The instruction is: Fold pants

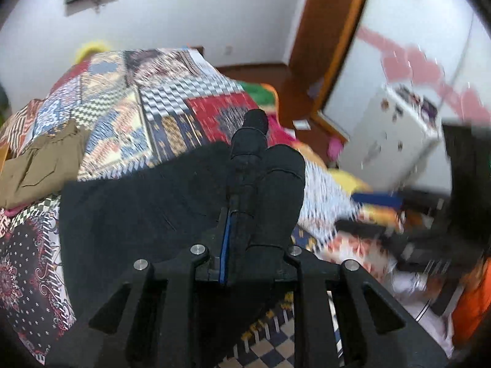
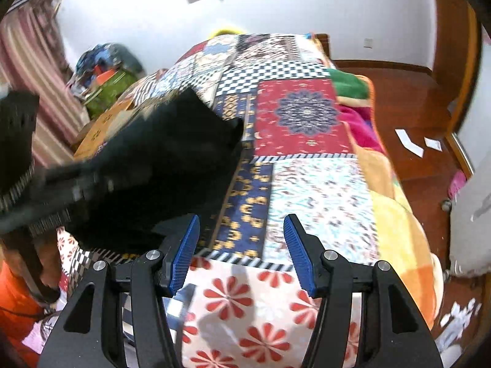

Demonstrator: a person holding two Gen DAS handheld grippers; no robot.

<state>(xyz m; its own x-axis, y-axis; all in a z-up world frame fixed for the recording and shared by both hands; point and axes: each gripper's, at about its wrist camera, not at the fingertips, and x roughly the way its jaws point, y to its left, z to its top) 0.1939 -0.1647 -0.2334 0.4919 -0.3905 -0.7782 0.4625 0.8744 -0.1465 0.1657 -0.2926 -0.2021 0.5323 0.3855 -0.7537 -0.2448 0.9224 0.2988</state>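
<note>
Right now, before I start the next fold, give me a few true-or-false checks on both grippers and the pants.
1. The left gripper is shut on the black pants. True.
2. The right gripper also holds the pants. False: its jaws stand open and empty above the patchwork quilt.
3. An olive-brown garment lies on the bed beyond the pants. True.
4. The pants are red. False: black.

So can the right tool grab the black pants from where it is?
Probably yes. The right tool is open and empty, the black pants lie just to its left on the quilt, and nothing sits between them.
</note>
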